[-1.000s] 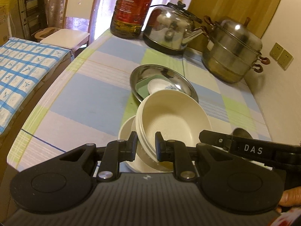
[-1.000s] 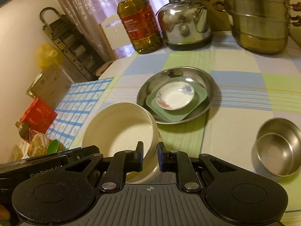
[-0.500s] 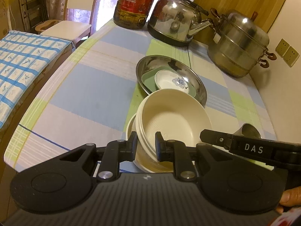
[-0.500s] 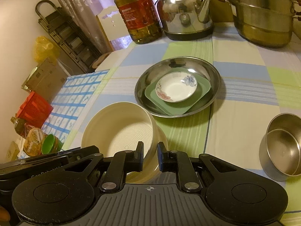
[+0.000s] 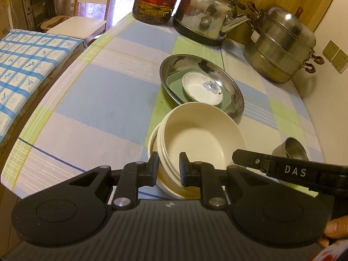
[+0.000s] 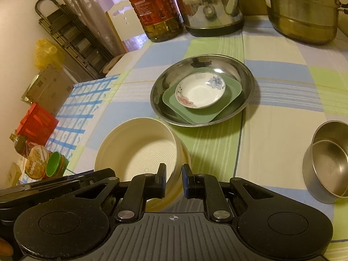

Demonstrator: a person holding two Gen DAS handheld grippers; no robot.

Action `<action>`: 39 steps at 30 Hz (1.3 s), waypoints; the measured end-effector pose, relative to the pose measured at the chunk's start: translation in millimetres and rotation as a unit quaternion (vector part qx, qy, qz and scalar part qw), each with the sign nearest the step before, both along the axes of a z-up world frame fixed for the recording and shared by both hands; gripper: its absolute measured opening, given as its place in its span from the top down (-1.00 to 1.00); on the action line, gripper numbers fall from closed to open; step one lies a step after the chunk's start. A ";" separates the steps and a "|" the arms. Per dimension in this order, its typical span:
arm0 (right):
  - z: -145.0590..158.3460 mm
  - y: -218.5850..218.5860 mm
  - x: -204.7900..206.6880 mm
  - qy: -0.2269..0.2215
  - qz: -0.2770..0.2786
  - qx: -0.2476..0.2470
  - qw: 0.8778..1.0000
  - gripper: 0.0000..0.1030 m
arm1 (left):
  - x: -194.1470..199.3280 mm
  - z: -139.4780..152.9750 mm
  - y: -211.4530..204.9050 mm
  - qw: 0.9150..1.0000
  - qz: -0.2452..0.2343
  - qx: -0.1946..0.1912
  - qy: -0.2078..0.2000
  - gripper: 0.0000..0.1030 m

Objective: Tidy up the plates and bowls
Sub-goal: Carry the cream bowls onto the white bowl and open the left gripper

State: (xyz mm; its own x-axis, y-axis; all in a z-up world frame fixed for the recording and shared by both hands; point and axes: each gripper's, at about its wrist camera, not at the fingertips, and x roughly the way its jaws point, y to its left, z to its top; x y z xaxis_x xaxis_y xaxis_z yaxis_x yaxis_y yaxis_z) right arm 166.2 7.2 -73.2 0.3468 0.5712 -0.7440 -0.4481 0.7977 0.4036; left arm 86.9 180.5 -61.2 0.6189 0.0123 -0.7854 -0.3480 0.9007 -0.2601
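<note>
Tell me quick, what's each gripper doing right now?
Left gripper: shut on the cream bowl rim.
Right gripper: shut on the same bowl's opposite rim.

The only clear lettering is "DAS" — white capitals on the black arm of the right gripper (image 5: 291, 170), seen at the lower right of the left wrist view. The oil bottle (image 6: 155, 8) carries a red label with rows of pale print, probably product text — too blurred to read. The cardboard box (image 6: 49, 87) shows dark marks, also illegible.
</note>
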 end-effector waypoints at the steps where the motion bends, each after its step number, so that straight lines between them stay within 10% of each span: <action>1: -0.8 -0.1 0.6 0.002 -0.001 0.001 1.000 0.69 | 0.4 -0.4 -0.1 1.000 0.000 0.000 0.001 0.66; 12: -2.6 -4.2 6.6 0.020 -0.007 0.008 1.000 0.66 | 3.1 0.8 -2.1 1.000 0.006 -0.001 0.006 0.61; 16: 2.1 -7.6 3.5 0.008 -0.009 0.013 1.000 0.20 | 2.4 5.8 -3.9 1.000 0.006 0.007 0.001 0.54; 39: 26.0 -45.2 -28.5 -0.010 0.000 0.034 0.999 0.02 | -35.6 37.3 -35.9 0.999 0.012 0.031 -0.005 0.53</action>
